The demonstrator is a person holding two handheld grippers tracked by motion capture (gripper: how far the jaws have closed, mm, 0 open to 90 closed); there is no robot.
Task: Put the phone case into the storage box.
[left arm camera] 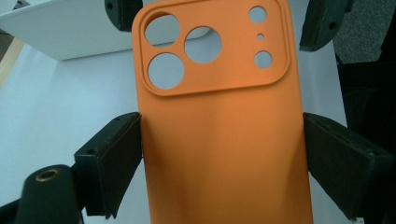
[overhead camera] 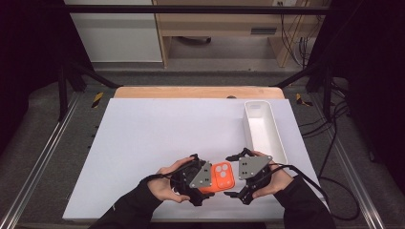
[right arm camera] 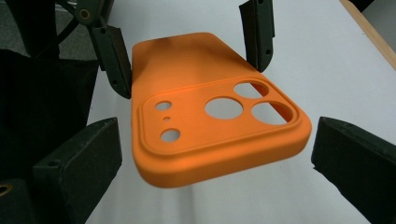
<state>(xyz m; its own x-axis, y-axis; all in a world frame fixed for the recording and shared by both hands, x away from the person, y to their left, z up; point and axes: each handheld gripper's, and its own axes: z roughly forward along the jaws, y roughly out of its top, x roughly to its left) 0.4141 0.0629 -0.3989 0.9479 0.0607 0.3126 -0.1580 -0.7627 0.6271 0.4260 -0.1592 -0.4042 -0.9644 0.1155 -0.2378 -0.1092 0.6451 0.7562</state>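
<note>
An orange phone case (overhead camera: pixel 222 176) is held just above the near part of the white table (overhead camera: pixel 153 138), between the two grippers, with its camera-cutout end turned toward the person's right. The left gripper (overhead camera: pixel 200 183) grips it: in the left gripper view its two black pads (left arm camera: pixel 119 158) press against the long edges of the phone case (left arm camera: pixel 219 140), one on each side, below the raised block of round holes. The right gripper (overhead camera: pixel 235 175) faces the cutout end with its jaws spread wide; in the right gripper view the pads (right arm camera: pixel 84 163) stand clear of the phone case (right arm camera: pixel 210 126) on both sides, a visible gap at each edge, so this gripper holds nothing. In that same view the case floats free of the table surface, its underside casting a soft shadow, and the left gripper's jaws clasp its far end (they appear at the top of the picture). A long white tray (overhead camera: pixel 263 129) lies on the right part of the table, beyond the right gripper and apart from the case. Both of the person's hands, in dark sleeves, come in from the near edge.
</note>
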